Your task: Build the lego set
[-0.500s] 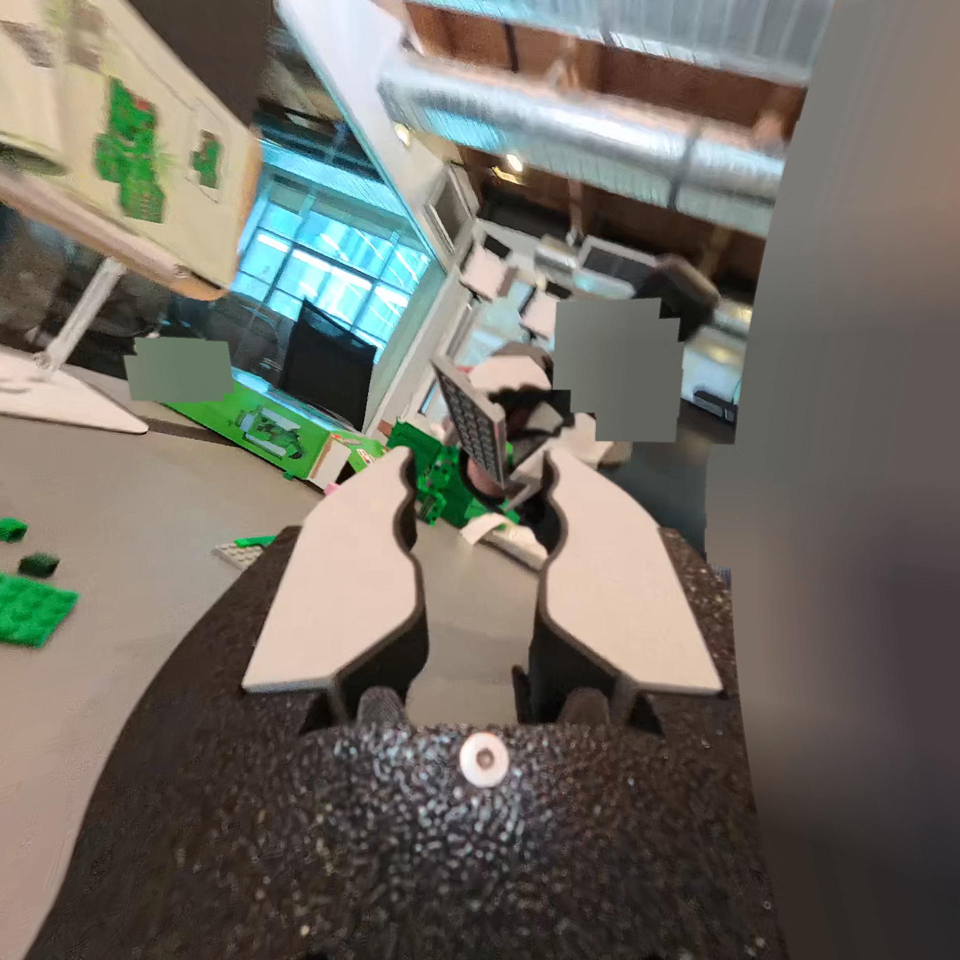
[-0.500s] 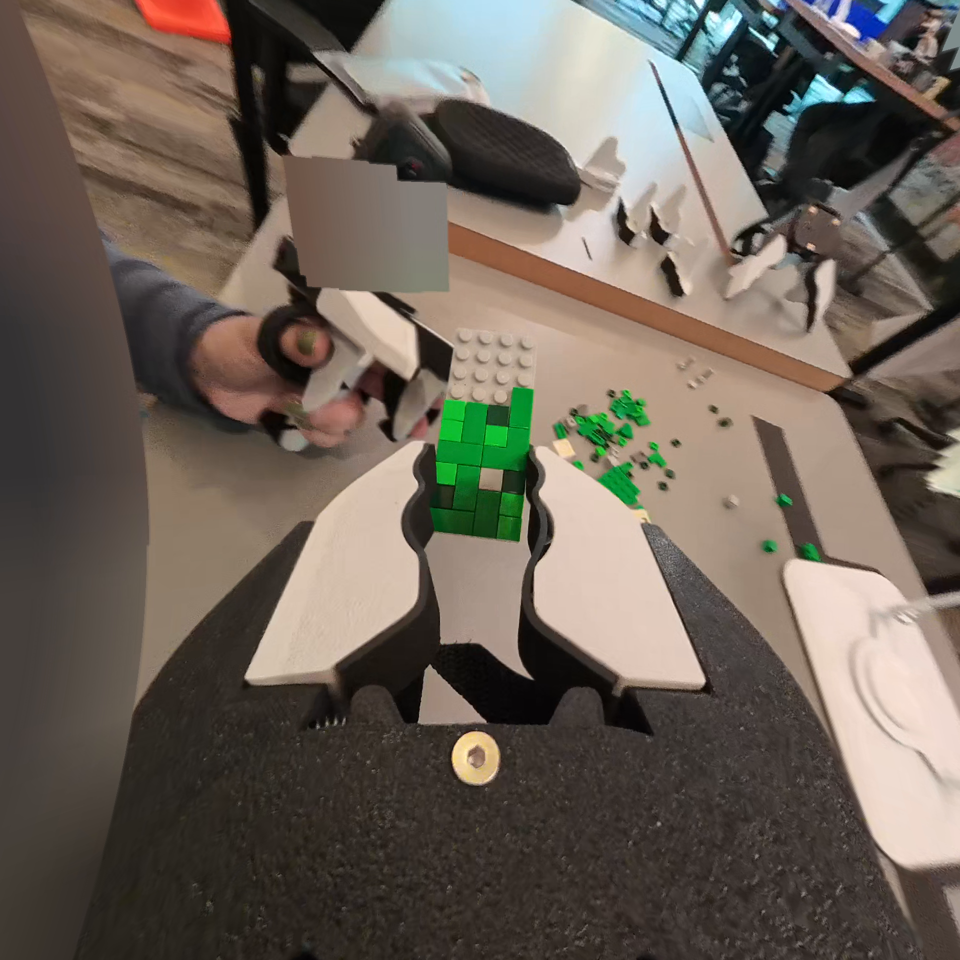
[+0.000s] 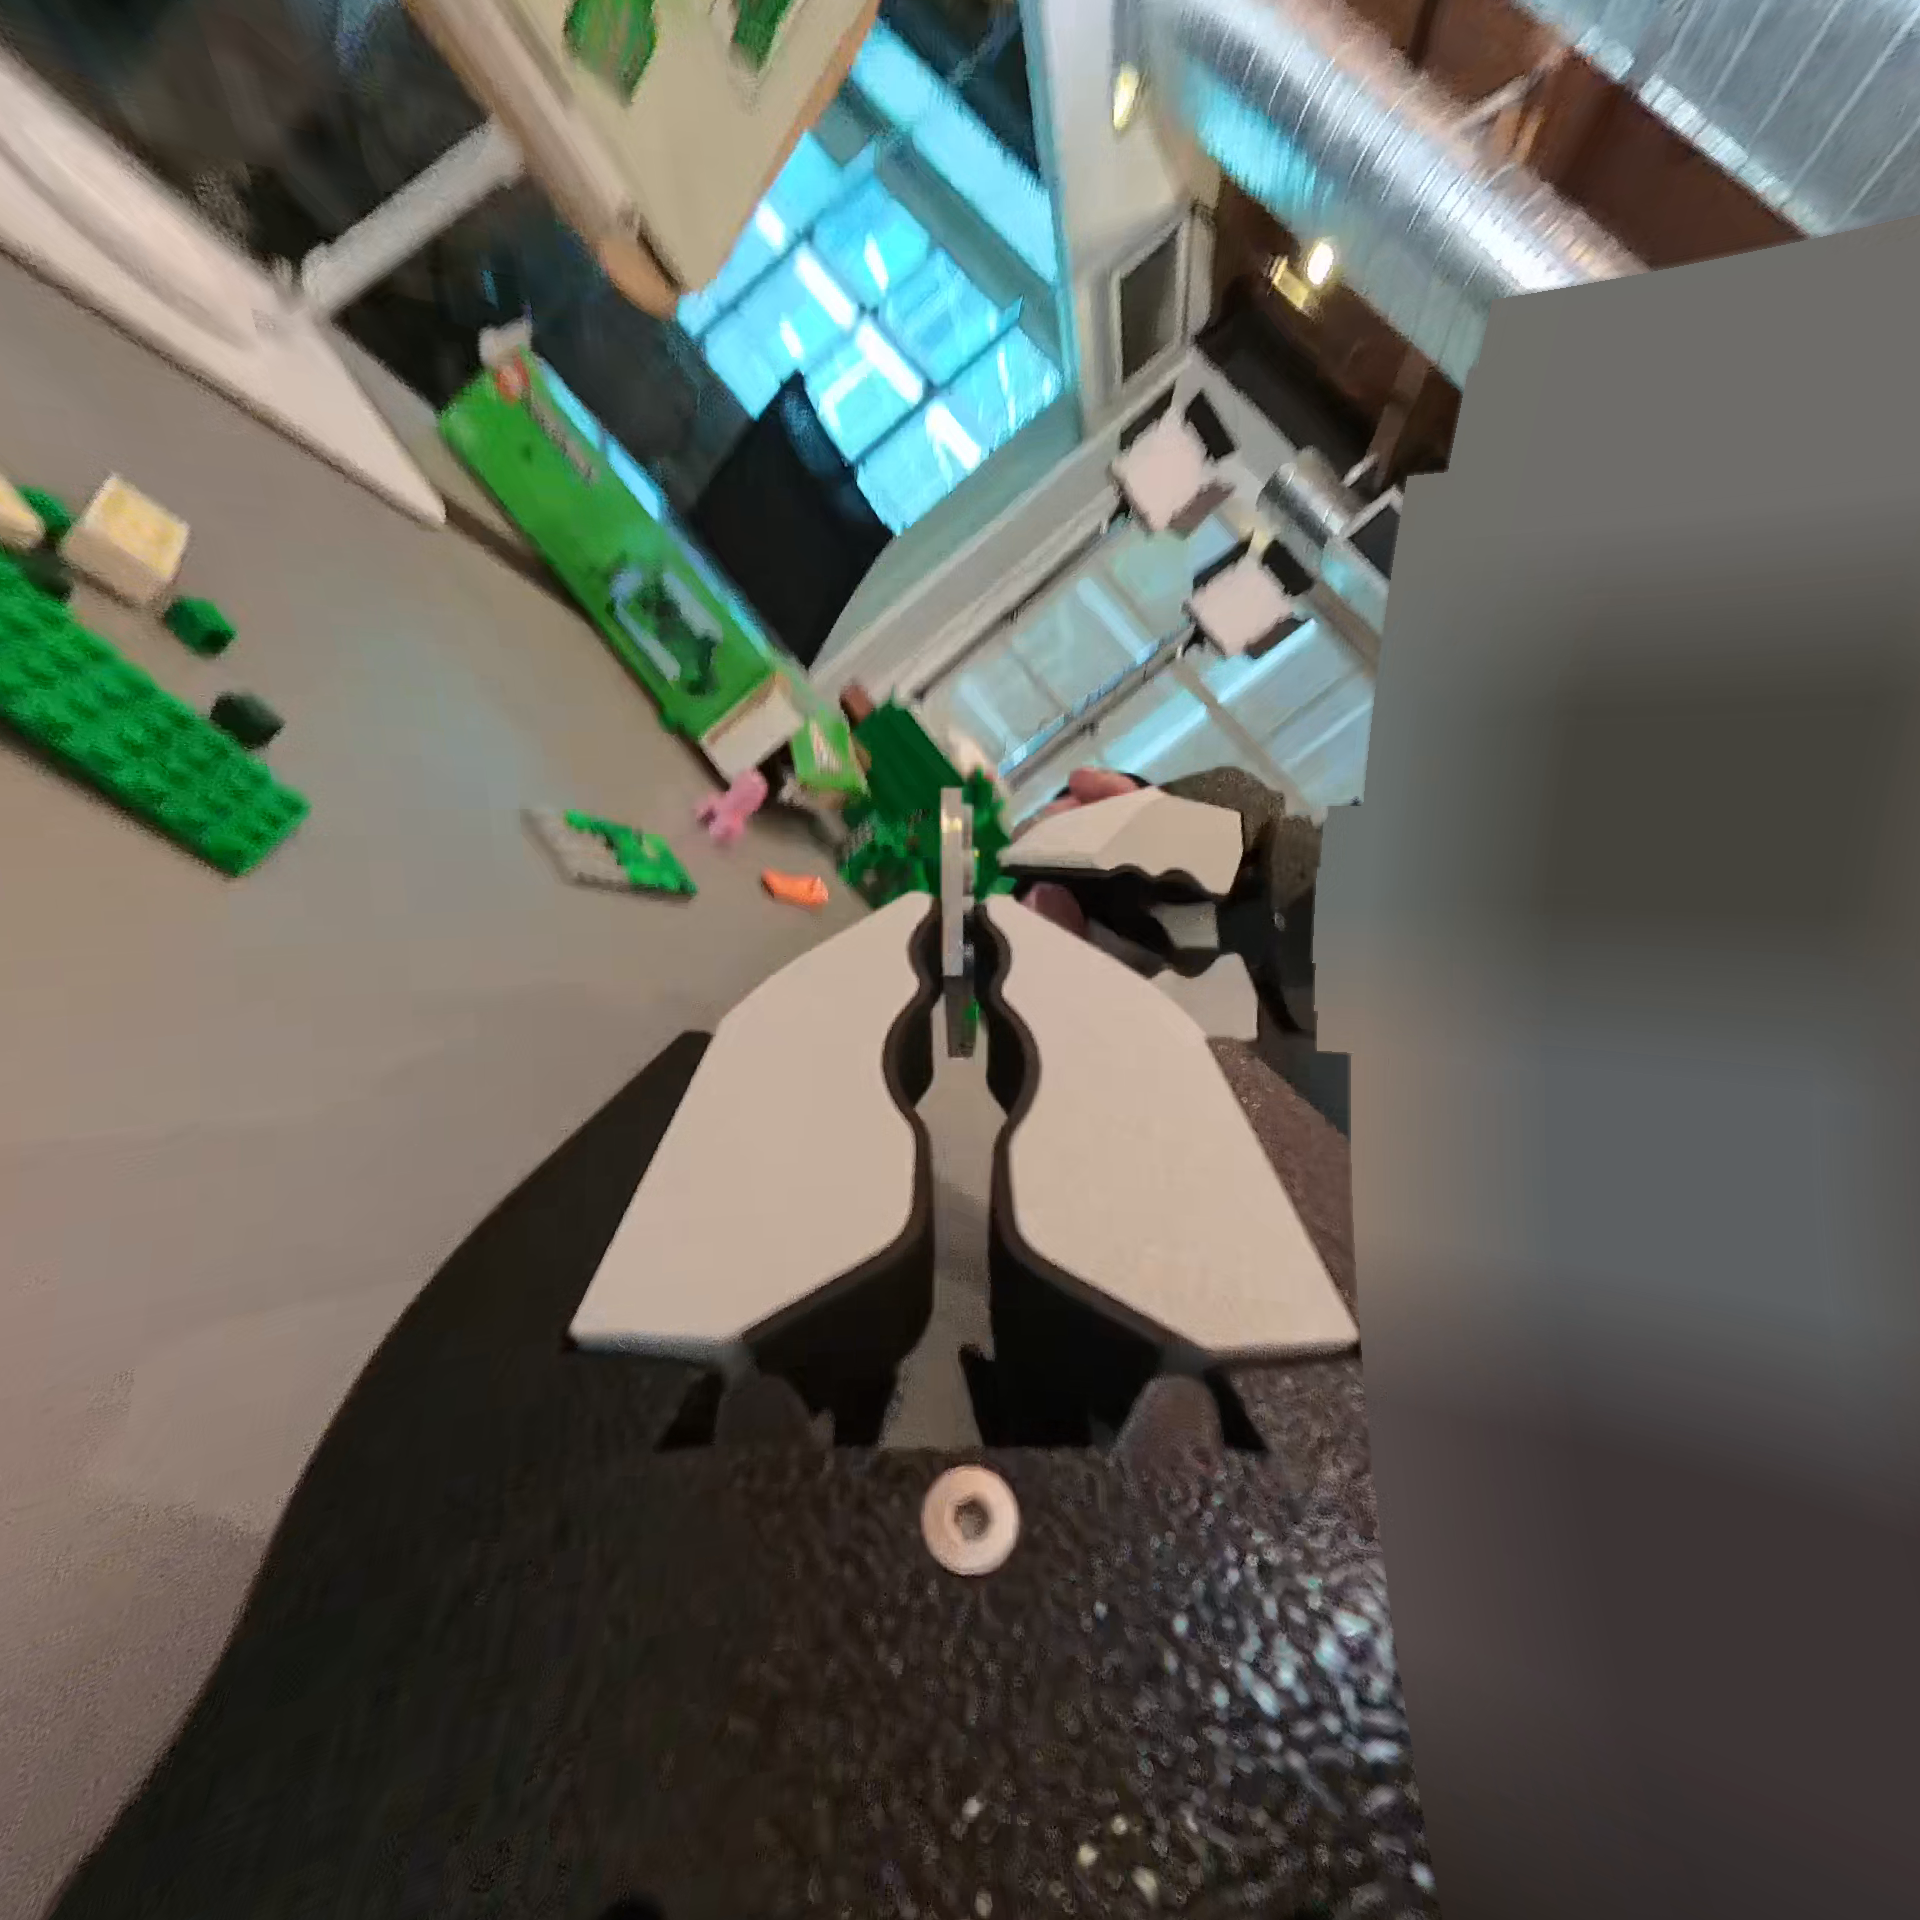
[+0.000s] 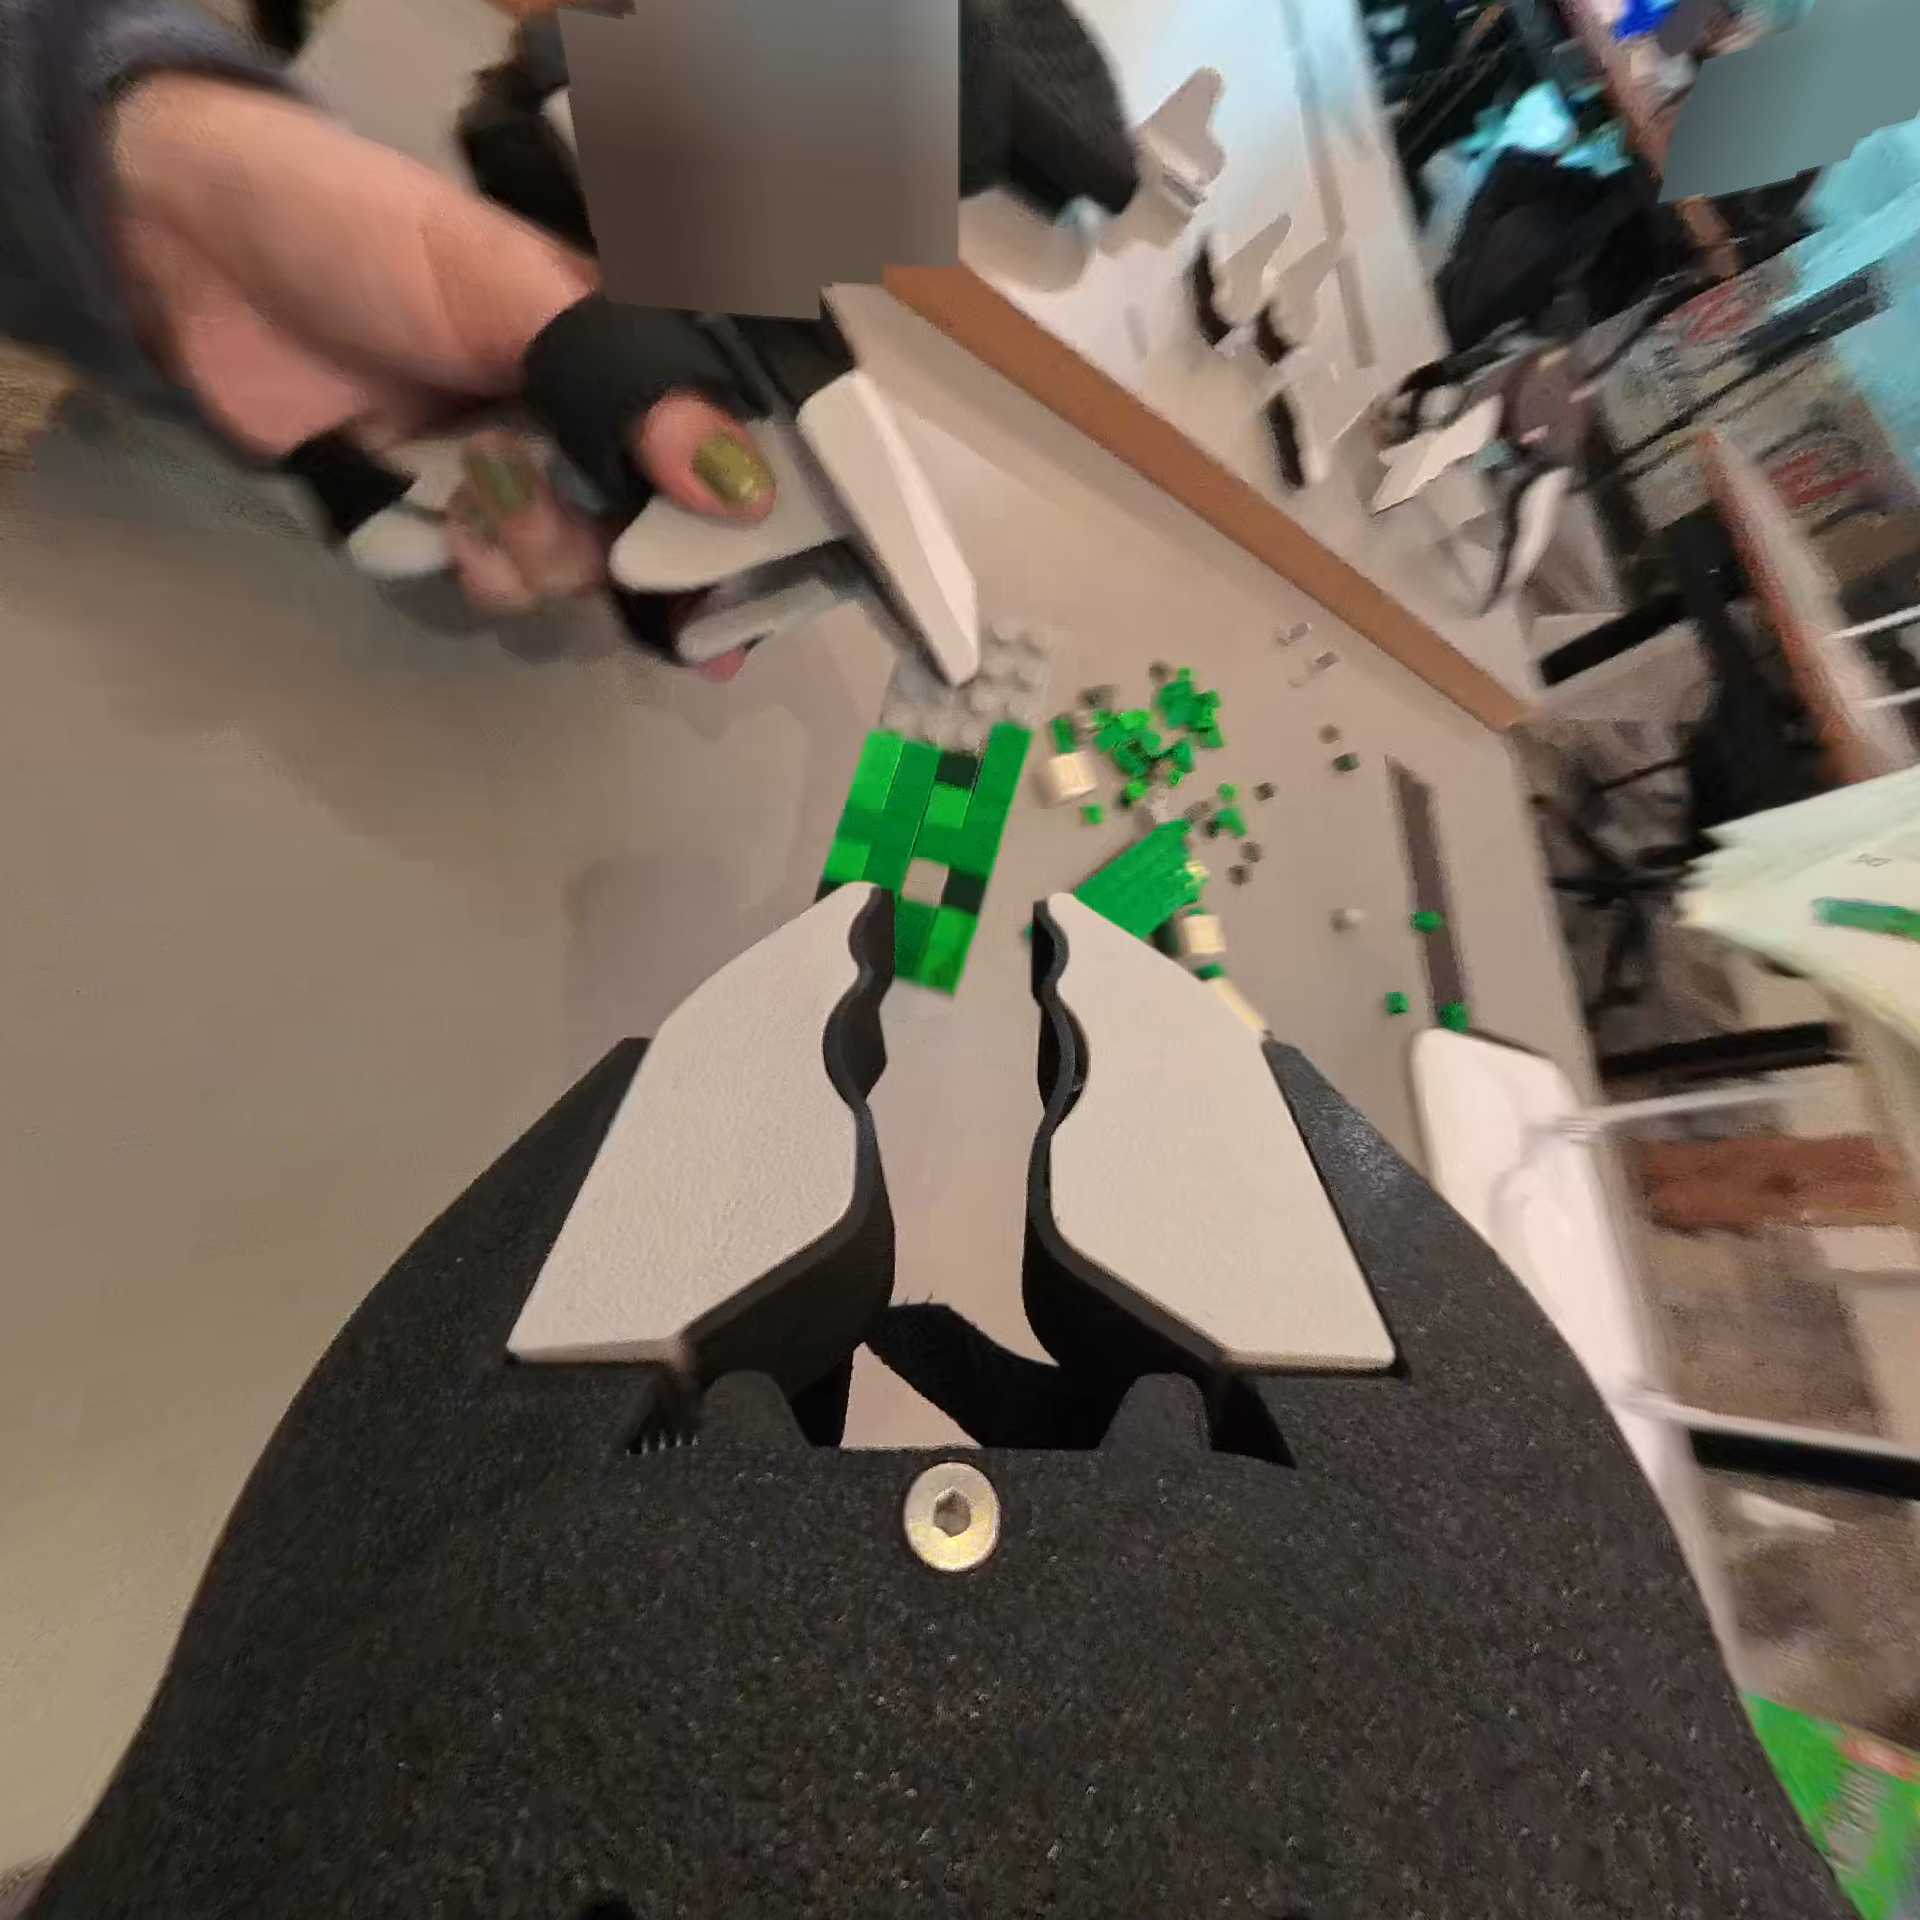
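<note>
Closing on the thin grey plate (image 3: pixel 953 883), the left claw (image 3: pixel 956 925) now pinches it edge-on between both fingertips; half a second ago its fingers stood wide apart before the plate. The right wrist view shows the same: one white finger of the left claw presses on the studded plate, which sits at the top of the green brick block (image 4: pixel 925 831). The right claw (image 4: pixel 956 899) is open. The block stands between its fingers, close to the left finger, with a clear gap to the right finger, where before both fingers flanked it closely. The block hangs above the grey surface (image 4: pixel 312 935), with loose green pieces (image 4: pixel 1153 738) scattered beyond.
</note>
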Demonstrator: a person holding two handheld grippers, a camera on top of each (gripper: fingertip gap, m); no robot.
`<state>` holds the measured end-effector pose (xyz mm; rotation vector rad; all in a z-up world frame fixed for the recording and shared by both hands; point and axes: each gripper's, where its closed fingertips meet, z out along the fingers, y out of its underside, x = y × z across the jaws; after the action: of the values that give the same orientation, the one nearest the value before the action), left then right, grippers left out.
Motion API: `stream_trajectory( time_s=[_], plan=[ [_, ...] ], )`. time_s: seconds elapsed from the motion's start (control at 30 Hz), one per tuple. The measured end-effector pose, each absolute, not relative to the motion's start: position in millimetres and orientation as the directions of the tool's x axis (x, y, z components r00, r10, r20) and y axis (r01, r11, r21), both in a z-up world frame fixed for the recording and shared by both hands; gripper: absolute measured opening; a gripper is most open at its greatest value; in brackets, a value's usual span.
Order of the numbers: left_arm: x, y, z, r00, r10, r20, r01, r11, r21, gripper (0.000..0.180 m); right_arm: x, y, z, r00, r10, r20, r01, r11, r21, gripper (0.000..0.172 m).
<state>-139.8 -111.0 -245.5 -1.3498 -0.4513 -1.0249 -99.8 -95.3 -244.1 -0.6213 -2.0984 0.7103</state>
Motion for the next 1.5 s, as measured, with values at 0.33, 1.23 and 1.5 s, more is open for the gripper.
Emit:
stream_trajectory(
  time_s=[0.33, 1.23, 1.5],
  plan=[
    [-119.0, -115.8, -307.4, 0.293, -0.199, 0.935, 0.365, -0.881, -0.302, 0.004, -71.2, -67.2, -351.6, -0.817, 0.542, 0.195, 0.383, 0.764, -0.519, 0.023],
    [-109.4, -85.8, -329.1, 0.141, -0.169, 0.976, 0.251, -0.947, -0.2, 0.004, -108.1, -81.4, -309.0, -0.77, 0.601, 0.214, 0.351, 0.68, -0.644, 0.007],
    [-109.8, -84.7, -329.2, 0.142, -0.178, 0.974, 0.259, -0.943, -0.211, 0.004, -117.1, -90.7, -312.2, -0.783, 0.586, 0.206, 0.405, 0.733, -0.546, 0.007]
  ],
)
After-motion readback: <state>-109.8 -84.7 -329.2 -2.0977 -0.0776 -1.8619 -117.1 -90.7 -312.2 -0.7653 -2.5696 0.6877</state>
